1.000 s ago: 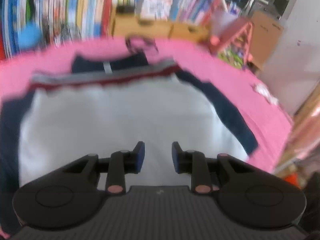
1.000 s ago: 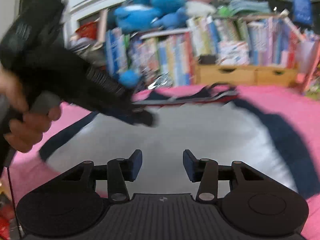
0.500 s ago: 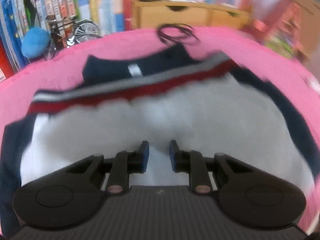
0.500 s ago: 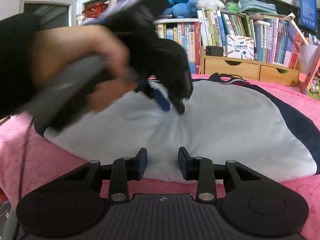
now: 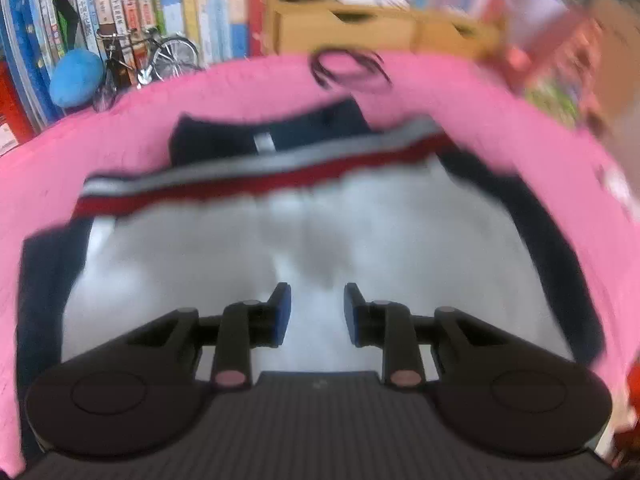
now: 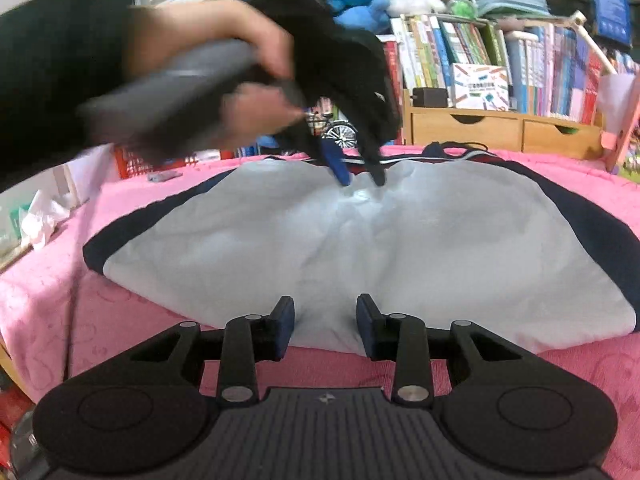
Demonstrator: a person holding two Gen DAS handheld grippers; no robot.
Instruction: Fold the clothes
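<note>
White shirt (image 6: 400, 248) flat on pink cover (image 6: 120, 280) | your left gripper (image 5: 317, 312) fingers released, tips on shirt | your right gripper (image 6: 325, 326) fingers released at hem

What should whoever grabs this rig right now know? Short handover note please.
Left tongs: open, tips down at the middle of the white panel, holding nothing.
Right tongs: open, empty, at the near hem.
Garment: white with navy sides and a red-and-grey band, spread flat on the pink cover, collar end towards the bookshelf. Black cable lies beyond the collar.
Done: laid out only, no fold visible.
Left: all folds. The left view is blurred, so contact with the cloth is hard to confirm.
</note>
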